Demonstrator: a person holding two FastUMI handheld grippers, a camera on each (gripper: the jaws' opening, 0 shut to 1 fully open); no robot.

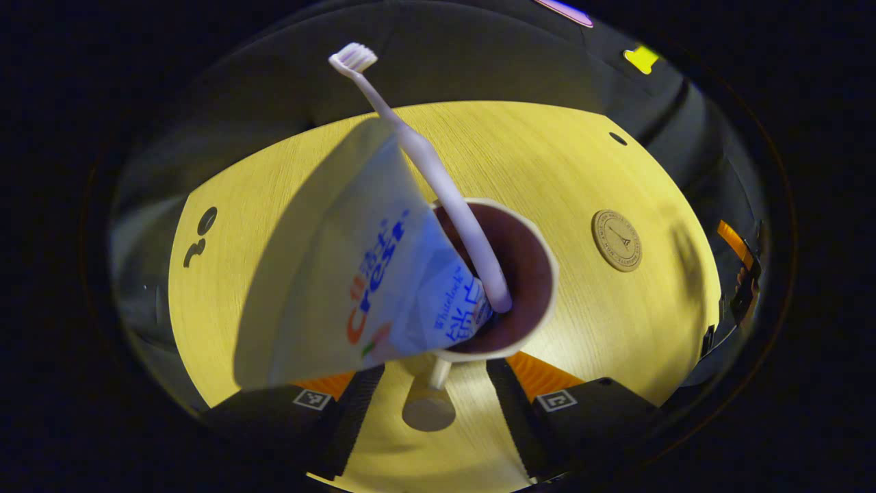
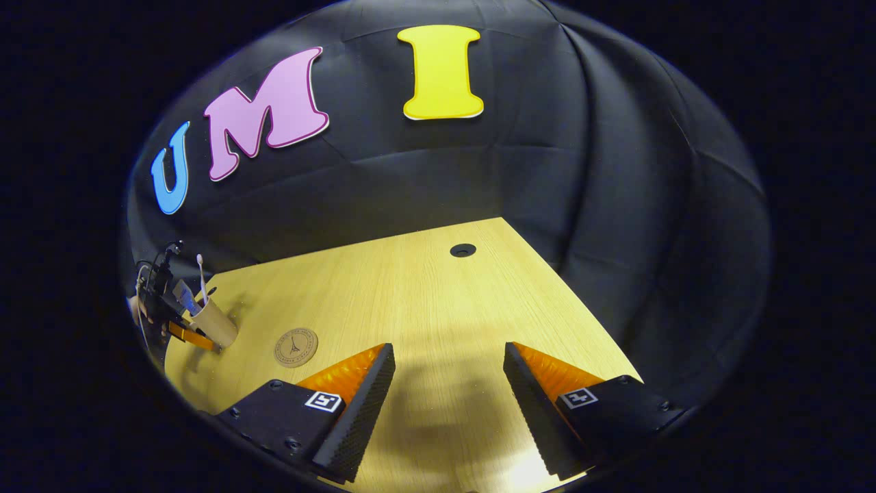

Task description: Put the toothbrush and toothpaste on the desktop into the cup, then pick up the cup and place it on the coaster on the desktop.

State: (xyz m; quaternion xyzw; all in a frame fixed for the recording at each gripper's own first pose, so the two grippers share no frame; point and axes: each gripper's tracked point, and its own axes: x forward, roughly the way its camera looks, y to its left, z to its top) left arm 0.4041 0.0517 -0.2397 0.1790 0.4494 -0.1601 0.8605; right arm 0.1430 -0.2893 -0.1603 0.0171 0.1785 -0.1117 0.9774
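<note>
In the left gripper view the cup (image 1: 527,287) is seen from above, held between the two fingers of the left gripper (image 1: 431,390), one on each side of its wall, so the jaws are closed on it. The toothpaste (image 1: 363,274) is stood in the cup and leans out over the rim, its wide crimped end uppermost. The toothbrush (image 1: 438,178) is lodged beside it with the handle end inside the cup and the bristle head (image 1: 354,58) raised well above the rim. The cup's round base appears between the fingers (whether it rests on the desktop (image 1: 520,150) or is lifted off it cannot be told). The coaster (image 1: 616,240) lies flat on the desktop, apart from the cup, nearer the surface's edge on that side.

In the right gripper view the right gripper (image 2: 448,404) is seen over bare wood with its fingers spread wide and nothing between them. The cup, tilted, with its contents is seen by the surface's far side edge, the coaster close beside it
</note>
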